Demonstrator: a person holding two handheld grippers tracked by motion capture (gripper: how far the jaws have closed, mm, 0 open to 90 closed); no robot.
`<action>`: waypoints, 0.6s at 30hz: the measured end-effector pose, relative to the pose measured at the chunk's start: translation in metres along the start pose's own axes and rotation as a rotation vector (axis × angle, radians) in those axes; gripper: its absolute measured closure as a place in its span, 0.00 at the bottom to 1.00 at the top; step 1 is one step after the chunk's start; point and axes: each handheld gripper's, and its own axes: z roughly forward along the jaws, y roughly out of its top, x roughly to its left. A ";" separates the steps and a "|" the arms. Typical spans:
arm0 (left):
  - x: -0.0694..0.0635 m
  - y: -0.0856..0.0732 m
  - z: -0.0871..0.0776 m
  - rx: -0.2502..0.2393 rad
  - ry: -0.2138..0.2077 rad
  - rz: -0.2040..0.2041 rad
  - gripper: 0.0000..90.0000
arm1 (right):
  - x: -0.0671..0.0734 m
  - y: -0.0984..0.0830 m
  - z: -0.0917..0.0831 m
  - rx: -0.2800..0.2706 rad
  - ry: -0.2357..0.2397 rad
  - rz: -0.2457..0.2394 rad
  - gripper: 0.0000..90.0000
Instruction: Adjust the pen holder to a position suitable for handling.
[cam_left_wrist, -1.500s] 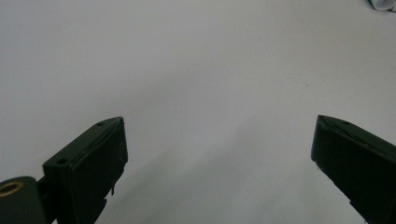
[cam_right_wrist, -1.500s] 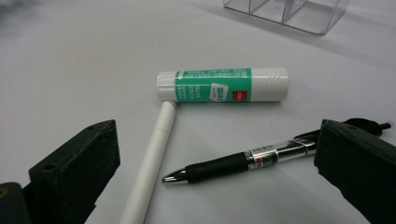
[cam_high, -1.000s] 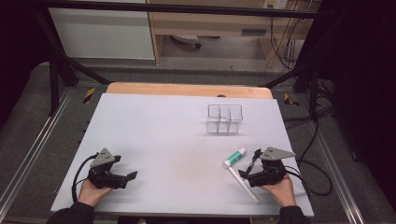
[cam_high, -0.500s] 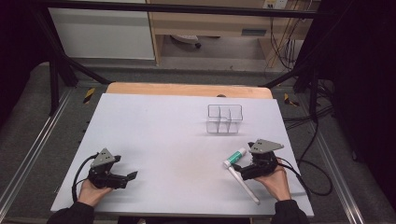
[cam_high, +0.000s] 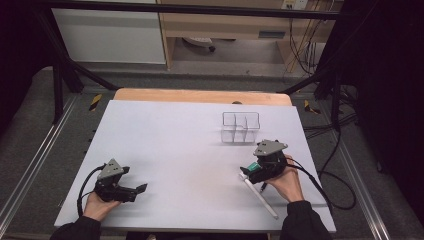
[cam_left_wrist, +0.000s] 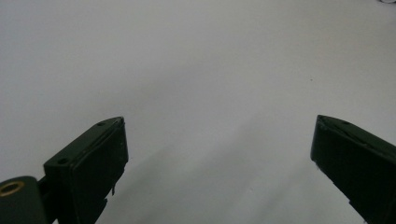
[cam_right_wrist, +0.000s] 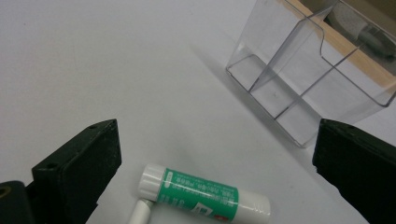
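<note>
Tongs (cam_right_wrist: 215, 158): one tube (cam_right_wrist: 205, 193), one pen (cam_high: 259, 196).

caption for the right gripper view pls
Open right hand-held gripper poised over a green glue stick, clear divided organizer beyond.

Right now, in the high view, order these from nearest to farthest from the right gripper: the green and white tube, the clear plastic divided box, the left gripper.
1. Green and white tube, under the right gripper.
2. Clear plastic divided box, just beyond it.
3. Left gripper, across the table.
</note>
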 end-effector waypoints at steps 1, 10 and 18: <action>0.000 0.000 0.000 0.000 0.000 0.000 0.04 | -0.001 0.002 0.001 0.004 -0.003 -0.008 0.02; 0.000 0.000 0.000 0.001 -0.001 0.003 0.04 | -0.005 0.017 0.013 0.051 -0.037 -0.132 0.05; 0.000 0.000 0.001 0.002 0.000 0.001 0.05 | -0.012 0.027 0.022 0.085 -0.075 -0.218 0.09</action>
